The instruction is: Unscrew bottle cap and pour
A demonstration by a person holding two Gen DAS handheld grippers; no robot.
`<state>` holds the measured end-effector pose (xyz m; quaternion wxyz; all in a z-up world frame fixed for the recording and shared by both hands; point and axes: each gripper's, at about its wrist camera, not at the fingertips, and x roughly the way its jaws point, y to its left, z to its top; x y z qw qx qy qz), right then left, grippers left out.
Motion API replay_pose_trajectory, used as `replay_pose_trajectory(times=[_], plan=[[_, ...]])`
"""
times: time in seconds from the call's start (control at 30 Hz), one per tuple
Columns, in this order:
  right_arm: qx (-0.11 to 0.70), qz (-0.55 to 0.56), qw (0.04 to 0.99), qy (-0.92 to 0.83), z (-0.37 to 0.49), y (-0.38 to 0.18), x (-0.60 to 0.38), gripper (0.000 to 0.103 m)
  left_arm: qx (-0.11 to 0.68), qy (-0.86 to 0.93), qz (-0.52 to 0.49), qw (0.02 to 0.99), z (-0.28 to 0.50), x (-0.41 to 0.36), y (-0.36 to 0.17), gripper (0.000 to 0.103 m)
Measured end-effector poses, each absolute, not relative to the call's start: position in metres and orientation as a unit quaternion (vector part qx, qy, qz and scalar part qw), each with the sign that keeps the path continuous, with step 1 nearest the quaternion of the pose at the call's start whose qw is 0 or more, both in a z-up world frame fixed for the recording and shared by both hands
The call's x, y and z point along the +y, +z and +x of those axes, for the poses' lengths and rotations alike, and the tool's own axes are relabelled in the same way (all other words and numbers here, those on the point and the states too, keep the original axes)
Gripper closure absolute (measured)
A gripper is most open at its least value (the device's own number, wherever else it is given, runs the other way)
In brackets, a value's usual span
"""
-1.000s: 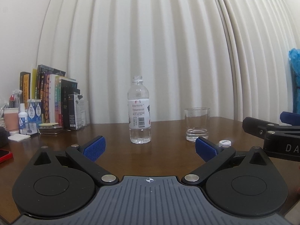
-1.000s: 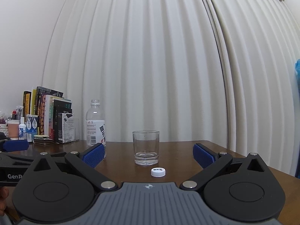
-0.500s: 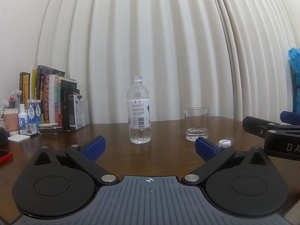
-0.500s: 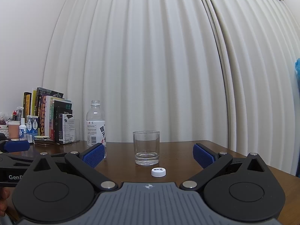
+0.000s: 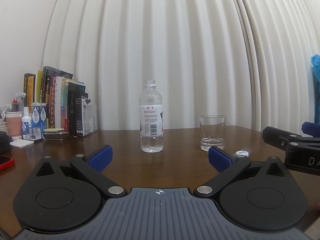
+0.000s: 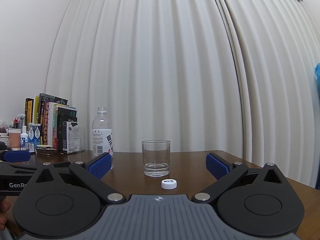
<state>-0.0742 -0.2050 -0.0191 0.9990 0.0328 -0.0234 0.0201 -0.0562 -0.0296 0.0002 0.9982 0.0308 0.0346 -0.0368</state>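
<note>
A clear plastic bottle [image 5: 151, 120] with a white label stands upright and uncapped on the brown table [image 5: 124, 146], a little water at its bottom. A glass tumbler [image 5: 213, 133] stands to its right with a shallow layer of water. The white cap [image 6: 169, 184] lies on the table in front of the tumbler [image 6: 156, 158]. My left gripper [image 5: 159, 158] is open and empty, well short of the bottle. My right gripper [image 6: 158, 165] is open and empty, facing the tumbler, with the bottle [image 6: 102, 134] behind its left finger.
Books [image 5: 56, 102], small boxes, a paper cup [image 5: 13, 126] and little bottles crowd the table's back left. A red phone [image 5: 5, 162] lies at the left edge. White curtains hang behind. The right gripper's body [image 5: 296, 148] juts in at the right of the left wrist view.
</note>
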Motion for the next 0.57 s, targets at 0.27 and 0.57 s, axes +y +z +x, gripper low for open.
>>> replay_pose_trajectory(times=[0.27,0.57], plan=[[-0.022,0.034,0.999,0.020,-0.0724,-0.0189,-0.2057,0.000,0.034,-0.034,0.029,0.998,-0.0565,-0.0287,0.0006,0.000],[-0.019,0.032,0.999,0.020,-0.0732,-0.0188,-0.2065,0.000,0.034,-0.030,0.027,0.999,-0.0560,-0.0272,0.0005,0.000]])
